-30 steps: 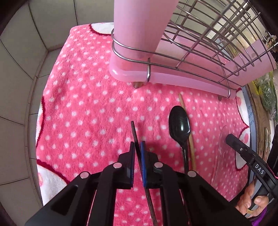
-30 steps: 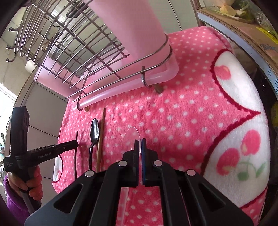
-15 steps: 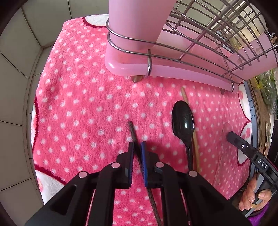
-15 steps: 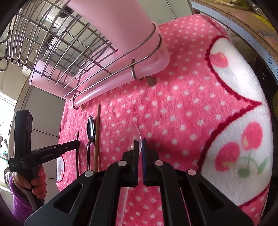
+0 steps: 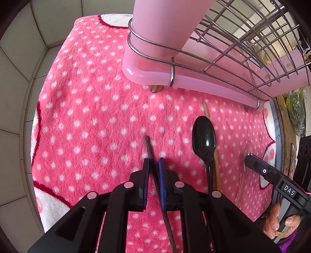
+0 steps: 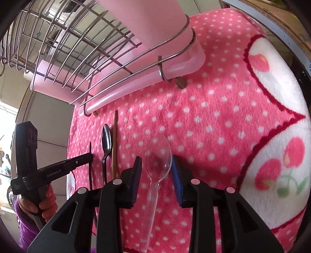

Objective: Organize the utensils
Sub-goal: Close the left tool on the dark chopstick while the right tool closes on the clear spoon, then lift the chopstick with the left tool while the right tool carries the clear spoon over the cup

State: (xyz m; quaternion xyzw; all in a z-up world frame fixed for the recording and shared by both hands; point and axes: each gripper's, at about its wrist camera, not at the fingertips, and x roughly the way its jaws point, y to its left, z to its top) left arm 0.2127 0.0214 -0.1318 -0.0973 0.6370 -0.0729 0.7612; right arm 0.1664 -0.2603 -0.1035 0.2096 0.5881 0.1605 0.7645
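Note:
Four utensils lie side by side on the pink dotted cloth point(image 5: 87, 116). A dark chopstick point(image 5: 148, 144) lies flat and runs between the pads of my left gripper point(image 5: 153, 161). A sliver of cloth shows beside the chopstick, so the pads stand a narrow gap apart and do not press it. To its right are a black spoon point(image 5: 204, 136) and a wooden chopstick point(image 5: 206, 111). The jaws of my right gripper point(image 6: 155, 161) are opening. A clear plastic spoon point(image 6: 158, 149) rests on the cloth between its pads, untouched by them.
A wire dish rack point(image 5: 243, 48) on a pink drip tray point(image 5: 194, 81) stands behind the utensils, with a pink cutlery holder point(image 5: 159, 25) at its near corner. Tiled wall lies to the left. A cardboard box point(image 6: 281, 17) is at the far right.
My right jaws have parted from the clear spoon, which now lies free on the cloth. My left gripper came lower over the dark chopstick and its pad gap widened slightly.

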